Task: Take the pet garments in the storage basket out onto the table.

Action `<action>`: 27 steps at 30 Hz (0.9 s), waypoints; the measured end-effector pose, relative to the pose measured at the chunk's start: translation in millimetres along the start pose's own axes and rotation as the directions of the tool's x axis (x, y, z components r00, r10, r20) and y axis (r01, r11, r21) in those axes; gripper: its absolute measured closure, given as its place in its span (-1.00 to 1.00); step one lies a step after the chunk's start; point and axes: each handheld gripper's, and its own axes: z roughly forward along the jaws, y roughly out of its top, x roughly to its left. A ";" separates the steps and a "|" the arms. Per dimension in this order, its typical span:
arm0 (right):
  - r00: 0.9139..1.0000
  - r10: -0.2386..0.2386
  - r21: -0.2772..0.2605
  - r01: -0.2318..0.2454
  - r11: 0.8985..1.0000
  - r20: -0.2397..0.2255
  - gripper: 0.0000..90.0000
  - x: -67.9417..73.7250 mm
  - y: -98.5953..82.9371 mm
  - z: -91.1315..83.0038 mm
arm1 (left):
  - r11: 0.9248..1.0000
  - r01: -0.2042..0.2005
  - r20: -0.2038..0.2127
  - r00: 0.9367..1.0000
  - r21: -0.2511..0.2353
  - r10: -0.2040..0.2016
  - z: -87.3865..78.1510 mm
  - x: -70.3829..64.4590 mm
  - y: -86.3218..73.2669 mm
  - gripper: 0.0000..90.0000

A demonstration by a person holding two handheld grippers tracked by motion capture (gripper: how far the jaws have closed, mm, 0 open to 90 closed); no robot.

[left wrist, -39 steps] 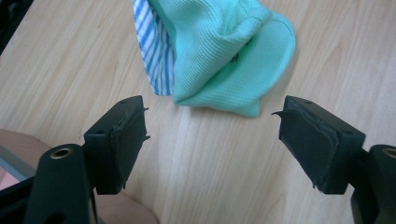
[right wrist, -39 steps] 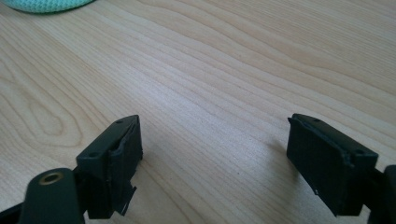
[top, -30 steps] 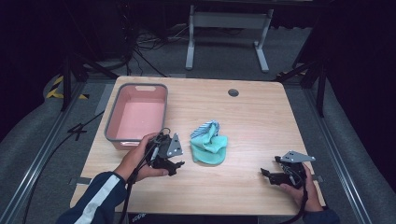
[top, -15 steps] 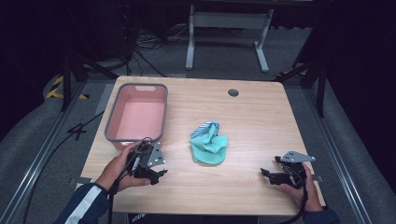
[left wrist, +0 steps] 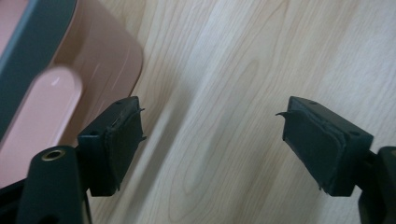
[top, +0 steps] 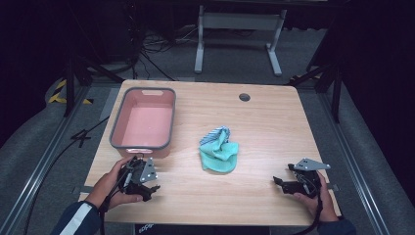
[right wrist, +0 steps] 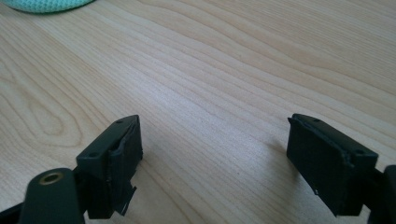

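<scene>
**Both grippers open and empty, cloth lying apart between them**

Taking the crumpled teal cloth (top: 219, 155) at the middle of the light wooden table (top: 264, 127) as the landmark, the scene is read from left to right. Left of the cloth and farther back, the pink plastic tub with a grey rim (top: 143, 124) is seen, empty. Left of the cloth and nearer the front edge, the left gripper (top: 148, 185) is held just in front of the tub's near corner; its jaws are spread wide with nothing between them, and the tub wall (left wrist: 100, 70) is seen close beside one jaw. Right of the cloth and toward the front edge, the right gripper (top: 280, 182) is held low over bare wood, its jaws likewise wide apart and empty; a sliver of the cloth (right wrist: 46, 4) is visible far ahead of them.

The cloth is touched by neither gripper and lies well apart from both.

Several risks are judged likely. The tub could be knocked or shoved if the left gripper is swung toward the cloth without clearing that corner. Only a loose fold could be pinched, so that the cloth unrolls or slips free when lifted. The limp fabric could also be dragged across the wood rather than raised.
</scene>
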 end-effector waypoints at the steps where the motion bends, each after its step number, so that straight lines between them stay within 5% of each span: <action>1: 1.000 0.000 0.000 0.000 1.000 0.000 -0.58 0.0 0.0 0.0 | 1.000 0.013 0.002 1.000 -0.005 -0.013 0.7 1.4 -3.9 -0.57; 10: 1.000 0.000 0.001 0.000 1.000 0.001 -0.58 0.2 0.0 -0.1 | 0.990 0.134 0.038 0.990 -0.038 -0.132 10.0 14.8 -36.9 -0.57; 14: 1.000 0.000 0.001 0.000 1.000 0.001 -0.58 0.2 0.0 -0.1 | 0.987 0.155 0.046 0.987 -0.043 -0.153 11.7 19.0 -47.6 -0.58; 16: 1.000 0.000 0.001 0.000 1.000 0.001 -0.58 0.2 0.0 -0.2 | 0.976 0.210 0.070 0.976 -0.060 -0.206 12.9 25.8 -62.0 -0.58; 19: 1.000 0.000 0.000 0.000 1.000 0.001 -0.58 0.3 -0.1 -0.2 | 0.966 0.246 0.083 0.967 -0.080 -0.239 12.3 28.9 -71.5 -0.61; 21: 1.000 0.000 0.000 0.000 1.000 0.001 -0.58 0.2 0.0 -0.2 | 0.951 0.292 0.108 0.954 -0.102 -0.281 13.0 30.9 -79.2 -0.60; 24: 1.000 0.000 0.001 0.000 1.000 0.001 -0.58 0.2 0.0 -0.2 | 0.916 0.376 0.140 0.924 -0.140 -0.357 14.0 34.0 -92.2 -0.60; 27: 1.000 0.000 0.000 0.000 1.000 0.000 -0.58 0.2 0.0 -0.2 | 0.909 0.385 0.122 0.922 -0.159 -0.368 12.8 33.0 -99.4 -0.65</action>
